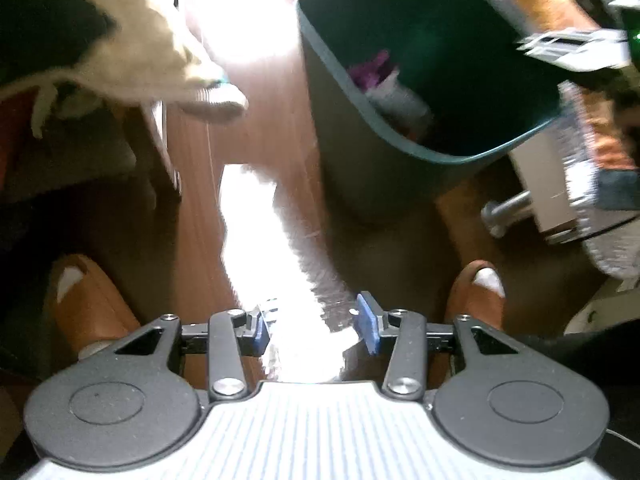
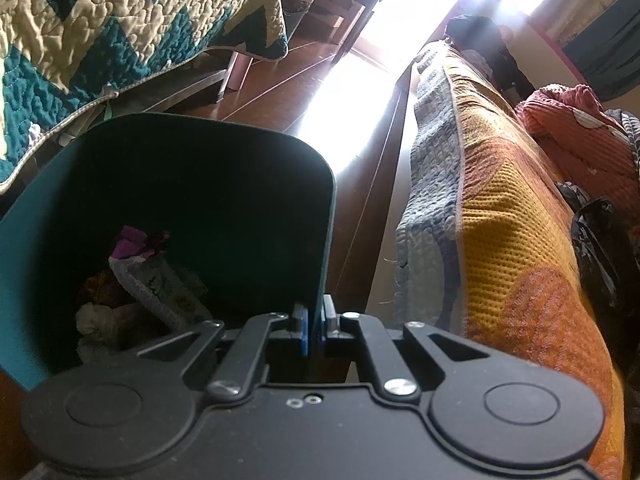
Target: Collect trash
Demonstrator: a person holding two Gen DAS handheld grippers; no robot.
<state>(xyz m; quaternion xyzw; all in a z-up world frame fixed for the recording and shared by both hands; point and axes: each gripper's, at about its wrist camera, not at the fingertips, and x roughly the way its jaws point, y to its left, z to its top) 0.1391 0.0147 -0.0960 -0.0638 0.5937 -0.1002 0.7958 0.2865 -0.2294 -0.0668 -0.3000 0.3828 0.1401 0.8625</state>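
Note:
A dark green bin (image 2: 200, 128) stands on the wooden floor and holds a purple scrap (image 2: 138, 242), a printed wrapper (image 2: 160, 284) and crumpled tissue. My right gripper (image 2: 315, 328) is shut on the near wall of the bin, one blue pad on each side of it. In the left wrist view the bin (image 1: 360, 160) lies up and to the right, blurred. My left gripper (image 1: 314, 328) points down at the floor. A bright white, crinkled wrapper (image 1: 260, 240) runs out from between its blue pads, overexposed, and the pads appear to press on it.
A teal and cream quilt (image 2: 120, 40) hangs over a bed at the left. An orange and grey blanket (image 2: 500, 220) covers a bed at the right, with a black plastic bag (image 2: 600, 248) on it. A person's feet (image 1: 84, 304) stand on either side of the left gripper.

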